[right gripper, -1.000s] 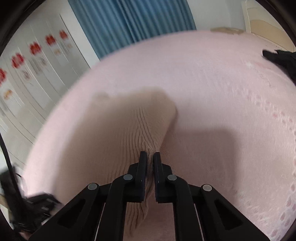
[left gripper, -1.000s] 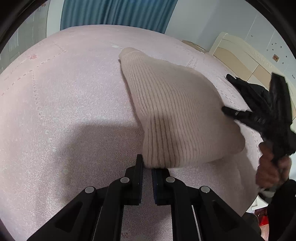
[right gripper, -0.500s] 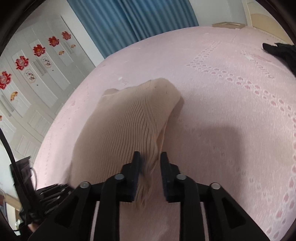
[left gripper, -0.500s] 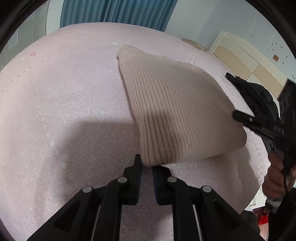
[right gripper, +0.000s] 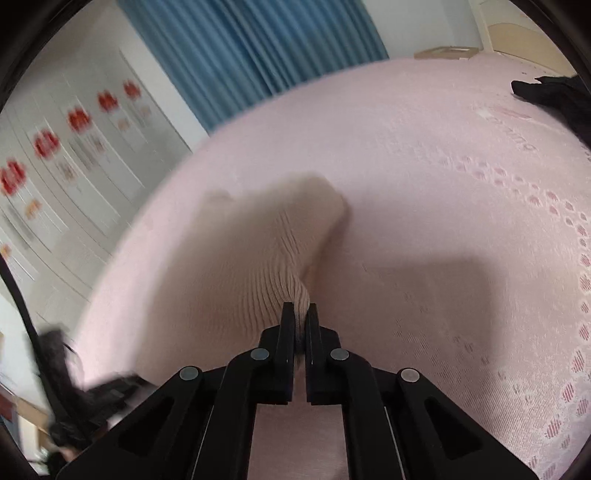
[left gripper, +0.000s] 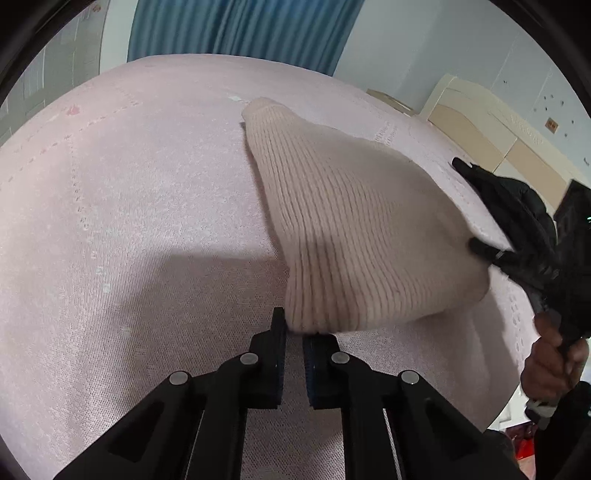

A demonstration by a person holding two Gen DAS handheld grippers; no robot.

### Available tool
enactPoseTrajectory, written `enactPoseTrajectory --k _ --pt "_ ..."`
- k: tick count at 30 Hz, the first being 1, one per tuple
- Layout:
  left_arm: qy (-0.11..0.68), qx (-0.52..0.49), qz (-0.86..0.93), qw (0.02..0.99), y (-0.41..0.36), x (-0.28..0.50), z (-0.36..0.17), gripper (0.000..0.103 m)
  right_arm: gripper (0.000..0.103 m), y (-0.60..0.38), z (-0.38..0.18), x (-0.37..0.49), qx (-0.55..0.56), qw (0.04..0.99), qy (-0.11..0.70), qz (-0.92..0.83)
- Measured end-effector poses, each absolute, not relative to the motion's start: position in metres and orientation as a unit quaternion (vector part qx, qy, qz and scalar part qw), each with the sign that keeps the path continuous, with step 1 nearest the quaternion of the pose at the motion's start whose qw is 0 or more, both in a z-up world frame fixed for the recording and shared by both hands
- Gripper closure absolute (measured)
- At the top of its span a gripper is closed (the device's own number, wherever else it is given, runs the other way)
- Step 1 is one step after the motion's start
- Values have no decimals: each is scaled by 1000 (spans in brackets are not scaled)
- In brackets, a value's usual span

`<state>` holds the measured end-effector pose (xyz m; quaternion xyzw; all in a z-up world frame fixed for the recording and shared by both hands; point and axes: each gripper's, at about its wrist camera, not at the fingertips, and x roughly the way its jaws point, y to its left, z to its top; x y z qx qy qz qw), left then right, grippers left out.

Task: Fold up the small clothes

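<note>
- A pink bedspread [left gripper: 147,221] covers the bed; a blue curtain [left gripper: 240,29] hangs behind it and a cream headboard [left gripper: 476,122] stands at the right.
- A black garment [right gripper: 554,96] lies on the spread, well apart from the work, near the far right edge.
- A beige ribbed knit [left gripper: 354,229] lies on the bedspread; its long axis runs from a narrow far tip to a wide near hem.
- The left gripper [left gripper: 294,328] is clamped on the near hem corner.
- The right gripper [right gripper: 301,314] pinches the opposite corner, lifting it; its jaws have just closed on the knit.
- A hand [left gripper: 554,365] holds the right tool.
</note>
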<state>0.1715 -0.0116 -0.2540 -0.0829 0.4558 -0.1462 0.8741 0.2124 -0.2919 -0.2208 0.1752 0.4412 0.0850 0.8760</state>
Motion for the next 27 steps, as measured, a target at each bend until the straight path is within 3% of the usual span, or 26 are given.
enactPoseTrajectory --k 4,10,14,19,27 --pt "465 -94 -150 867 -6 174 -255 94 98 -275 -232 215 140 874 458 77" --pt "486 -84 -148 857 -6 175 -251 85 77 -285 -220 204 174 869 454 91" --pt "478 -58 -151 863 -3 160 -243 82 76 -288 -208 188 174 877 439 88" --pt "447 -97 -154 876 16 152 -220 82 76 -278 -182 195 135 904 397 82" --pt "419 -85 -180 886 -17 233 -199 82 76 -252 -182 242 79 918 378 86"
